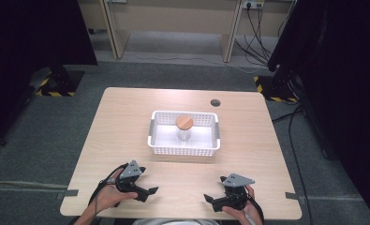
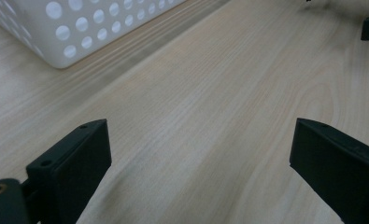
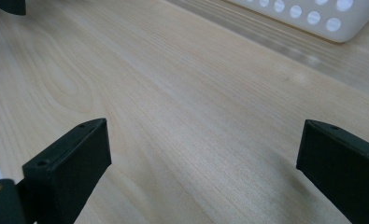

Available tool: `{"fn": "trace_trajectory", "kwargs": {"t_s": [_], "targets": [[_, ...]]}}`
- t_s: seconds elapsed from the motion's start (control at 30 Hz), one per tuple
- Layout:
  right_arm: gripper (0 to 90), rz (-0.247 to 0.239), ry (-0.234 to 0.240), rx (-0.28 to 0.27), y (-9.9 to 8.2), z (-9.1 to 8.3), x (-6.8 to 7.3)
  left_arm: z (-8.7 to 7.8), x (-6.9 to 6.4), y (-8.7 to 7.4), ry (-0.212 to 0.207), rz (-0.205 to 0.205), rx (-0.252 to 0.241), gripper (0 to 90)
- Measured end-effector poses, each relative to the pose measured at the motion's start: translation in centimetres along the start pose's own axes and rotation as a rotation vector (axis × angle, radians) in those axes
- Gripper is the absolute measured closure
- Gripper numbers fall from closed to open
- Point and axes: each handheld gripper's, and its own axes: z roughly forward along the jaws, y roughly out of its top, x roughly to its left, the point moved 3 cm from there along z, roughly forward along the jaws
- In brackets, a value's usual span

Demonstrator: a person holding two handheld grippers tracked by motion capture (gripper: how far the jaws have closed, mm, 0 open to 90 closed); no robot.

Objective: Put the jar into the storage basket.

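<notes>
White perforated basket (image 1: 183,149) is sitting at frame centre on the table (image 1: 126,122), holding a glass jar with a wooden lid (image 1: 184,123). Left claw (image 1: 147,192) and right claw (image 1: 210,200) are resting at the bottom, well apart from it, jaws spread wide, gripping nothing.

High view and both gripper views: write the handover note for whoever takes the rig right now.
Left gripper: open, holding nothing, low over the near left of the table.
Right gripper: open, holding nothing, near right, pointing toward the left one.
White perforated basket: mid-table, beyond both grippers.
Clear jar with wooden lid: upright inside the basket, lid on.
Done: nothing visibly; jar and basket untouched.
Left: probably reach for the jar, lift it out or open it.
</notes>
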Motion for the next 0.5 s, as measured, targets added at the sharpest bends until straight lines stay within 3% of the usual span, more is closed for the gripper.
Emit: {"fn": "trace_trajectory", "kwargs": {"t_s": [0.5], "targets": [[3.3, 0.000, 0.000, 0.002, 0.0, 0.0, 0.0, -1.1, 0.2, -1.3, 0.001, -0.029, -0.004, 5.0]]}}
